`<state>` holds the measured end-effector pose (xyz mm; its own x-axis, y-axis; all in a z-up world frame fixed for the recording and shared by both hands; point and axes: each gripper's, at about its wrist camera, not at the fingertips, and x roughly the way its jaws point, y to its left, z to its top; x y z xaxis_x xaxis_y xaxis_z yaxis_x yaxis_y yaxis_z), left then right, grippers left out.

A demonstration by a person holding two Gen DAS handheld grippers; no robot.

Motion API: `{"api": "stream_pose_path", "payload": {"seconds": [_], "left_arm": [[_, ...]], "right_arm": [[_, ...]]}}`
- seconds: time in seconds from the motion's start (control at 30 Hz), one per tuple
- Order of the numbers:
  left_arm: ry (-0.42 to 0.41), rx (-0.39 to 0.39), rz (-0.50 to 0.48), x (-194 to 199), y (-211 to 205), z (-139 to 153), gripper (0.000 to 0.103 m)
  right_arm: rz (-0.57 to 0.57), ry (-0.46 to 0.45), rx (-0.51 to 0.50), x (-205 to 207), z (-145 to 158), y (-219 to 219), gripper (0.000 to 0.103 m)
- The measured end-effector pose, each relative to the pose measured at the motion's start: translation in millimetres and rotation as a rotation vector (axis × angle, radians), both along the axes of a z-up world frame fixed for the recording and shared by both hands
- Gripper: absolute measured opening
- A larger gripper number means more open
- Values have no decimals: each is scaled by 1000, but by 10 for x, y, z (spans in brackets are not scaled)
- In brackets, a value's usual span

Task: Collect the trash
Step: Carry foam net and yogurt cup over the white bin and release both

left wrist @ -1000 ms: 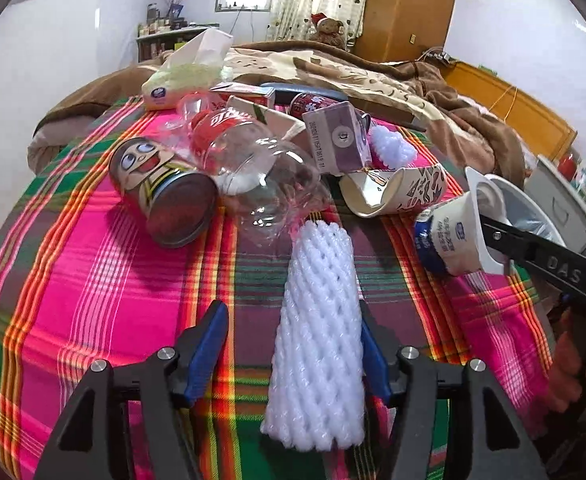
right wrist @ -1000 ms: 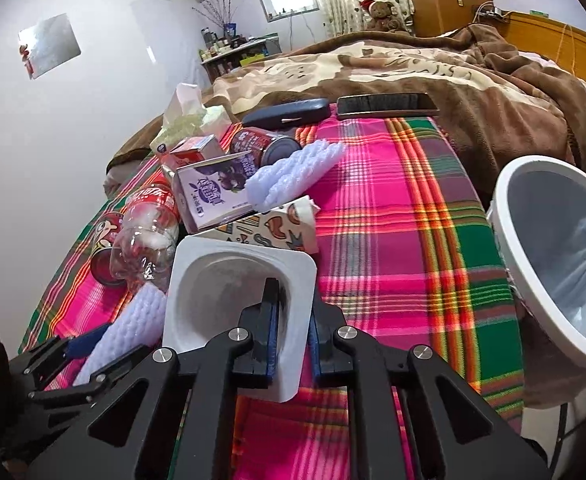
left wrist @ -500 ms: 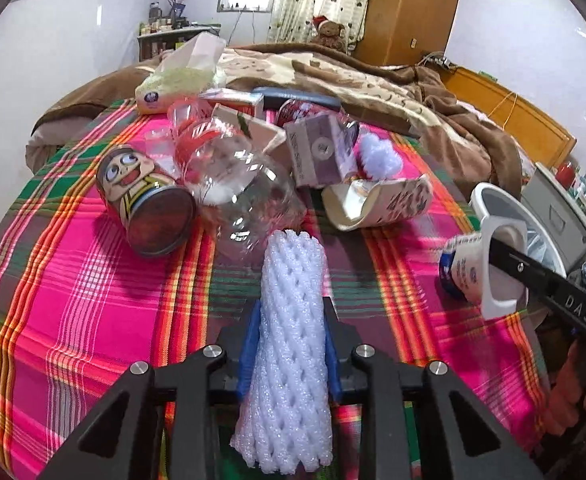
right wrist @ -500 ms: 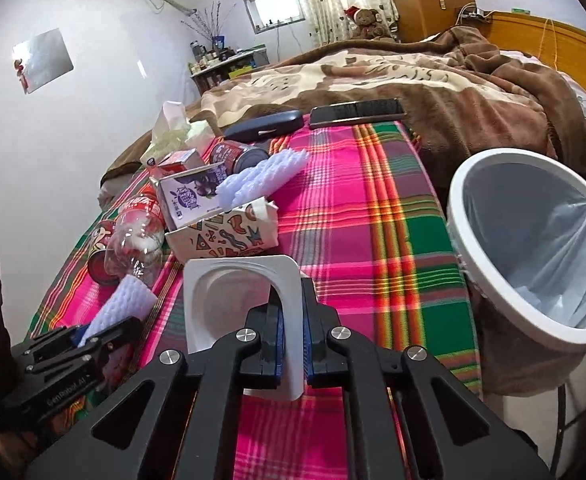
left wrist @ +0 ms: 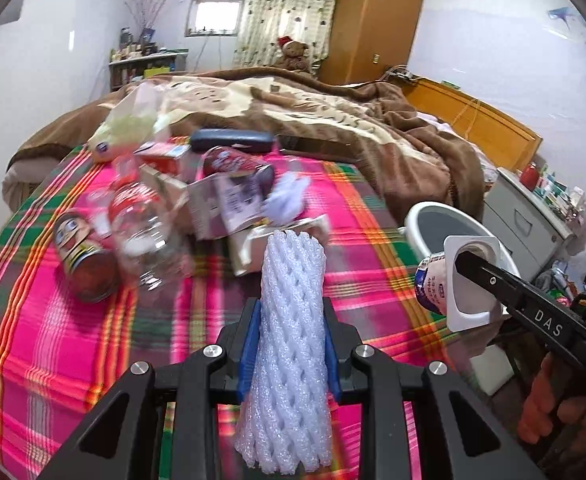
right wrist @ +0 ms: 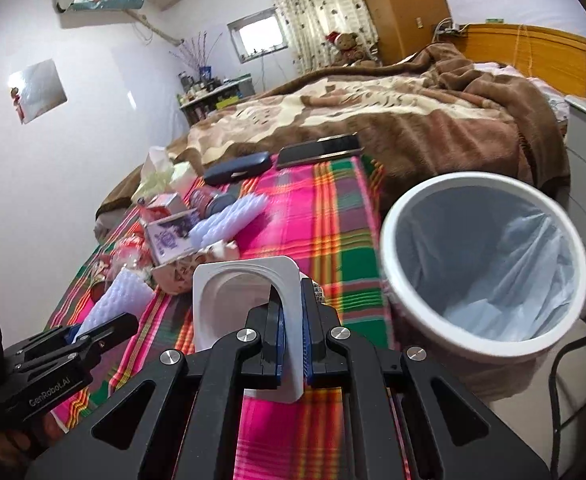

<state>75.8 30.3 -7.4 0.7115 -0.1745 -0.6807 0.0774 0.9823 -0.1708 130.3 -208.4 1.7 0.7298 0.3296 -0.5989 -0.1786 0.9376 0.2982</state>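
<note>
In the left wrist view the left gripper [left wrist: 291, 344] fills the lower centre of the frame, its blue pads pinching a white foam fruit net [left wrist: 289, 344]. The net stands between the jaws as a long tube, its far end reaching up toward mid-frame and its near end hanging below the pads at the bottom edge. The jaws have just been closing, with the net between them.

At the right edge of that frame the right gripper [left wrist: 467, 258] reaches in from the lower right, clamped on the wall of a white yogurt cup [left wrist: 449, 284]. In the right wrist view the cup [right wrist: 249, 292] sits at lower centre with its open mouth toward the camera, one pad inside and one outside its right wall, jaws pressed nearly together. A white trash bin [right wrist: 409, 300] with a clear liner fills the right side of that frame, just right of the cup.

On the pink plaid cloth [left wrist: 41, 320], left of centre in the left view, lie a clear plastic bottle [left wrist: 145, 236], a printed can [left wrist: 85, 264] and a purple carton [left wrist: 229, 204], well apart from both grippers and blurred.
</note>
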Motion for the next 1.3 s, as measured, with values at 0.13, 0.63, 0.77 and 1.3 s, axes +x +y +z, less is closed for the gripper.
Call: {"api": "stream_pose_path", "payload": {"seconds": [0.13,0.63,0.77,1.3], "left_arm": [[-19,-4,-45,88,-223,98,29],[-27,-38,-270,709,-1348,286,29],[-9,-28,-320,843,-1641,230,29],[74,-23,-372,1169,-2078,-122,59]], "right_arm": [[-37,-13,-6,-10,51,-201,7],[-206,20,-46,241,51,-1042,7],[-240,62,-59,293,-57,-1185,7],[-257,184,-98,494,-324,-1494,36]]}}
